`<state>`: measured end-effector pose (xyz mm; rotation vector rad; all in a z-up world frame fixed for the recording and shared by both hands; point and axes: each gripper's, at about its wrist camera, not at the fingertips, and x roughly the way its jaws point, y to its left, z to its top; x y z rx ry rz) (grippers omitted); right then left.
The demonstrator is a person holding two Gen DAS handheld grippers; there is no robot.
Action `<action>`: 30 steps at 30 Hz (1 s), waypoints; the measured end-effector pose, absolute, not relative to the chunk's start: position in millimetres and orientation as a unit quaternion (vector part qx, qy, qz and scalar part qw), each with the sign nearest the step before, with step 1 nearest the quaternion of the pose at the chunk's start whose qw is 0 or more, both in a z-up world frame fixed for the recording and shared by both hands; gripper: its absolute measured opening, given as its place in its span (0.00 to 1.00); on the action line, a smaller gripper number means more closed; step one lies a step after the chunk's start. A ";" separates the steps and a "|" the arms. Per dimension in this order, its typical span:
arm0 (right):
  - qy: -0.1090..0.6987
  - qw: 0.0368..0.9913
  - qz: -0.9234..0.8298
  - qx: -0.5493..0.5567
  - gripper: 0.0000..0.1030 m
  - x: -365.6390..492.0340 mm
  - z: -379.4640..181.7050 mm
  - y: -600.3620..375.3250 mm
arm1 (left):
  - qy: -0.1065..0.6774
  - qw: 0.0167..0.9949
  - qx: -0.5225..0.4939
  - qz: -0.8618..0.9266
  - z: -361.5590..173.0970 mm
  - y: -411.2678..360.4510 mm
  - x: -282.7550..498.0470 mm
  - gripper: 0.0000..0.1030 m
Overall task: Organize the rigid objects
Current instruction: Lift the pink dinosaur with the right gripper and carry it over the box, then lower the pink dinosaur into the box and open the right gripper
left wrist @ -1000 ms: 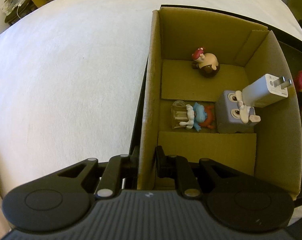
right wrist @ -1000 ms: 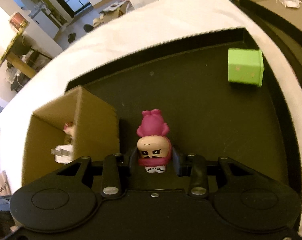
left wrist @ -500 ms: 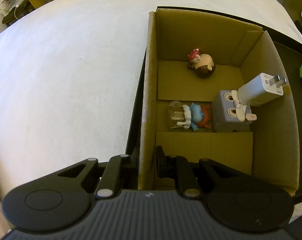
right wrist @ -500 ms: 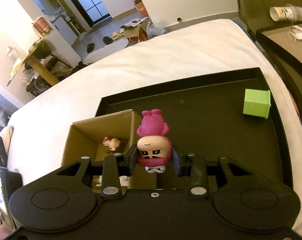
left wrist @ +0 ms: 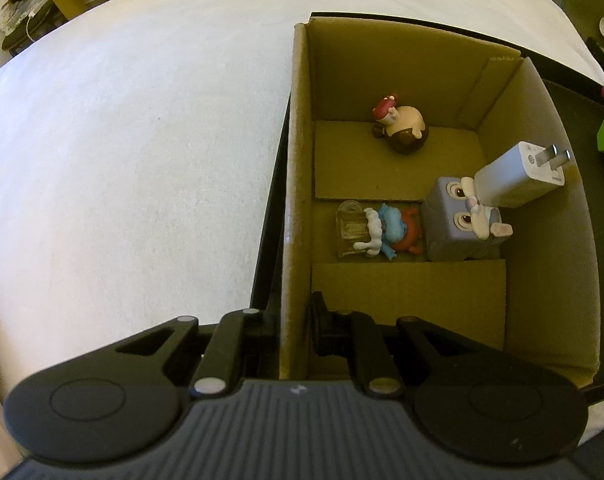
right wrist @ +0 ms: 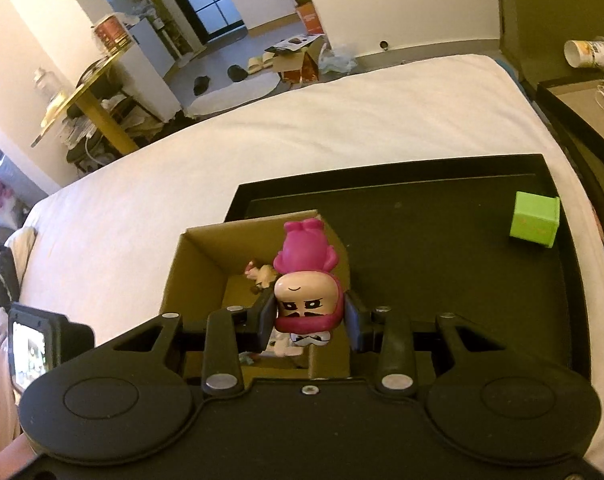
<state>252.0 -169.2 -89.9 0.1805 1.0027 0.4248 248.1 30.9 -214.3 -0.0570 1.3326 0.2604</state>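
Toys and charger (left wrist: pixel 518 178) crowd the box (left wrist: pixel 295 208) whose wall left tool (left wrist: pixel 295 322) pinches; right tool (right wrist: pixel 308 314) clamps pink figure (right wrist: pixel 306 276).

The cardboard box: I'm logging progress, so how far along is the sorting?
Done: four items lie in the cardboard box, including the white charger. In hand: the right tool grips the pink figure above it. Left: the green cube, on the black tray.

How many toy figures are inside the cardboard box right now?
3: a red-capped figure at the far end, a blue-and-white figure mid-floor, a grey cube figure beside it under the charger. Others may be hidden.
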 end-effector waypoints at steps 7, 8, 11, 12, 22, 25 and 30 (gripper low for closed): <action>0.489 0.843 0.212 0.074 0.34 243.3 -92.3 -151.8 | 0.613 0.781 -0.032 0.115 -211.7 32.0 246.3 0.11; 0.491 0.841 0.214 0.074 0.34 242.6 -93.4 -150.4 | 0.613 0.781 -0.032 0.114 -211.6 32.6 245.9 0.11; 0.500 0.836 0.215 0.070 0.34 240.9 -97.1 -145.0 | 0.612 0.782 -0.036 0.112 -212.0 34.9 245.0 0.11; 0.503 0.835 0.215 0.069 0.34 241.1 -98.8 -143.3 | 0.611 0.782 -0.038 0.112 -211.8 36.1 244.6 0.11; 0.524 0.820 0.221 0.055 0.34 243.0 -109.6 -121.9 | 0.610 0.784 -0.046 0.106 -210.2 40.6 243.2 0.11; 0.530 0.818 0.215 0.053 0.35 245.2 -114.6 -117.7 | 0.609 0.785 -0.049 0.103 -209.5 41.7 242.3 0.11; 0.535 0.817 0.210 0.042 0.35 250.8 -121.0 -110.8 | 0.608 0.786 -0.050 0.098 -209.2 43.6 241.8 0.11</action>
